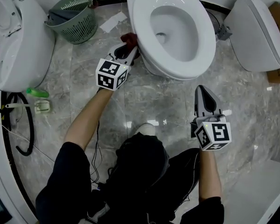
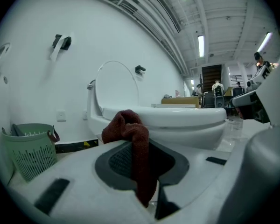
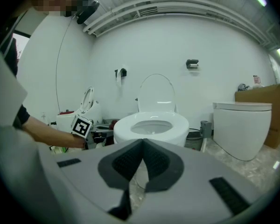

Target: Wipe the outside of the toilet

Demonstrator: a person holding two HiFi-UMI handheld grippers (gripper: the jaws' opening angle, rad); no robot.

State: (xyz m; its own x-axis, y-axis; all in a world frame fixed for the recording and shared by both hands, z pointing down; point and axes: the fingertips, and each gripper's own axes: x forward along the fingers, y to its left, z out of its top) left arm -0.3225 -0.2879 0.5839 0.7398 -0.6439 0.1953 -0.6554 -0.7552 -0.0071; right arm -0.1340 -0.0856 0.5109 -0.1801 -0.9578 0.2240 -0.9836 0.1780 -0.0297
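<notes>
1. Beside the toilet (image 1: 175,55), at its left flank, the left gripper (image 1: 132,51) is clamped on a dark red cloth (image 1: 129,39) close against the bowl.
2. Near the toilet's front, the right gripper (image 1: 202,90) hovers, jaws together, holding nothing.

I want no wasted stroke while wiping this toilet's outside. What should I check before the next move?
1. Cloth clamped in left hand-held gripper: ok.
2. Cloth touching the toilet outer wall: cannot tell; it sits close beside the bowl's left side.
3. Right hand-held gripper shut, empty, clear of the toilet: ok.
4. Lid raised: ok.
5. Basket standing apart from the toilet: ok.
</notes>
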